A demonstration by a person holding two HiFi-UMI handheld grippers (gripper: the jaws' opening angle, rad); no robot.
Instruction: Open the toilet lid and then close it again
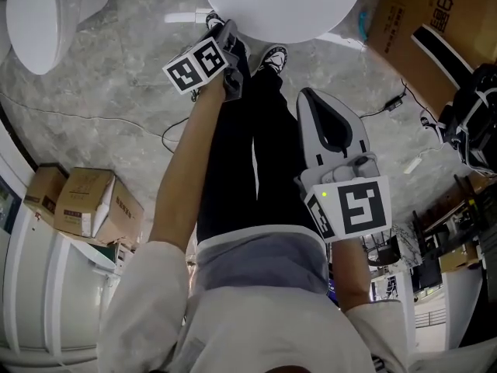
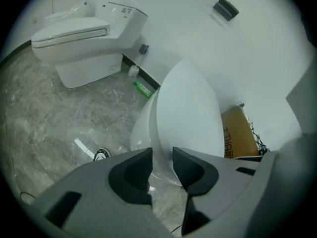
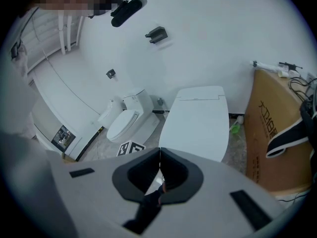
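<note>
The white toilet lid (image 1: 283, 6) lies down flat on its bowl, just in front of the person's shoes. My left gripper (image 1: 225, 29) is at the lid's front edge. In the left gripper view the left gripper (image 2: 162, 155) has its jaws apart, and the front rim of the lid (image 2: 188, 113) shows in the gap, with no pad pressing on it. My right gripper (image 1: 307, 97) hangs back by the person's leg, away from the toilet. In its own view the right gripper (image 3: 159, 155) is shut with nothing in it, and the lid (image 3: 198, 120) lies ahead.
A second toilet (image 1: 39, 14) stands off to the left, lid down. A large cardboard box (image 1: 435, 22) sits right of the toilet, and smaller boxes (image 1: 81, 204) lie by the left wall. A green bottle (image 2: 143, 88) and cables (image 1: 392, 103) are on the marble floor.
</note>
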